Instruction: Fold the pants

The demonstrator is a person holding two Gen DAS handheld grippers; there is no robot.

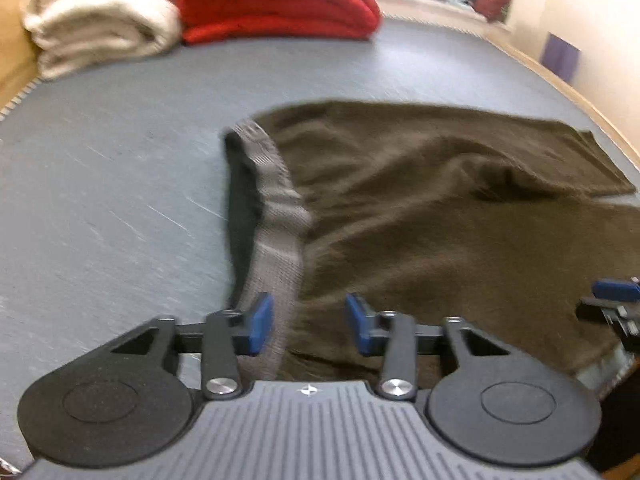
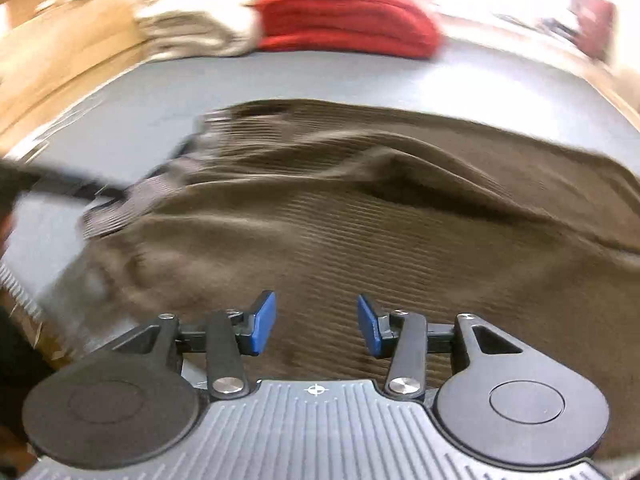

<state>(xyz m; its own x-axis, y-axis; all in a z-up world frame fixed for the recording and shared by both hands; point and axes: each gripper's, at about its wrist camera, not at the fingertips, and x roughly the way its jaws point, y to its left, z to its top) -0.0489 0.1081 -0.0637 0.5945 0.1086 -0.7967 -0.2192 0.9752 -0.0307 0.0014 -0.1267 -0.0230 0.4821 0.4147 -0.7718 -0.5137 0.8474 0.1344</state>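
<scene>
Dark brown pants (image 1: 440, 208) lie crumpled on the grey table top (image 1: 112, 184), and their grey ribbed waistband (image 1: 280, 216) runs toward me on the left. My left gripper (image 1: 310, 323) hovers at the near end of the waistband. Its blue pads stand apart, and the band passes just inside the left pad without being pinched. In the right wrist view the same pants (image 2: 360, 224) fill the middle. My right gripper (image 2: 316, 326) is open over the brown fabric with nothing clamped. Its blue tip also shows in the left wrist view at the right edge (image 1: 616, 292).
A folded red cloth (image 1: 276, 4) and a folded cream cloth (image 1: 100, 20) sit at the table's far edge. A wooden rim (image 1: 560, 80) borders the far right side. A dark blurred shape (image 2: 60, 188) reaches in from the left in the right wrist view.
</scene>
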